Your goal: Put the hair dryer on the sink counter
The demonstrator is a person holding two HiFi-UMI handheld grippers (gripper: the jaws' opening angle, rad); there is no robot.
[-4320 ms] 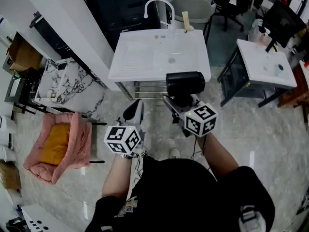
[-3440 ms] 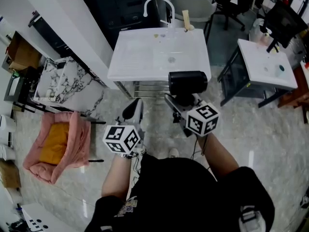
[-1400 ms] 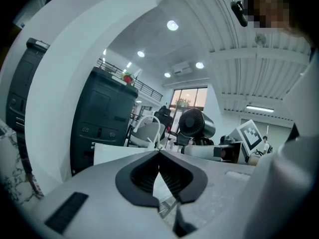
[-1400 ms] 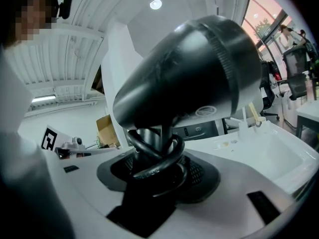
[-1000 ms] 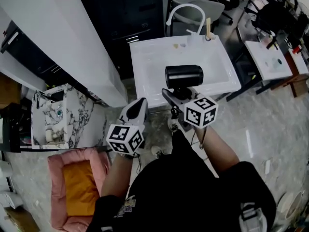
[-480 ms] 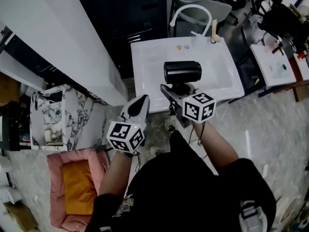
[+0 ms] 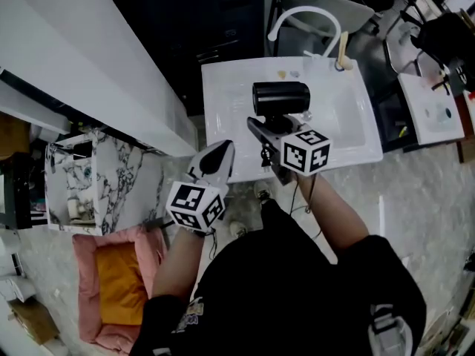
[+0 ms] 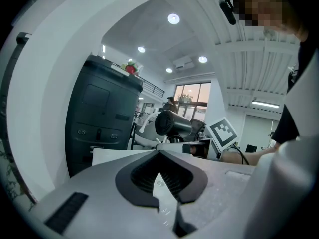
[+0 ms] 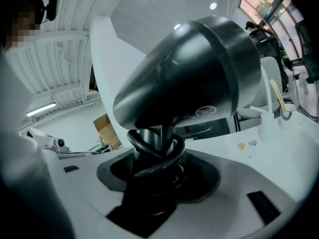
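Note:
A black hair dryer [image 7: 280,99] hangs in the air over the white sink counter [image 7: 223,102], its barrel lying crosswise. My right gripper [image 7: 269,130] is shut on its handle, with the black cord [image 9: 154,153] coiled round the handle between the jaws; the barrel [image 9: 199,78] fills the right gripper view. My left gripper [image 7: 215,159] hovers at the counter's near left edge with its jaws shut and nothing in them. In the left gripper view the hair dryer [image 8: 172,125] shows ahead of my left gripper [image 8: 160,169].
A white curved faucet [image 7: 304,22] stands at the counter's back, a wooden-handled brush [image 7: 341,50] beside it. A white wall panel [image 7: 82,73] runs on the left, with a marble-patterned shelf [image 7: 89,176] and a pink cushion [image 7: 122,288] on the floor. A second white table [image 7: 434,110] stands right.
The person has stepped closer to the sink. The hair dryer in the right gripper now hangs over the counter instead of before its front edge; the left gripper has come up to the counter's edge.

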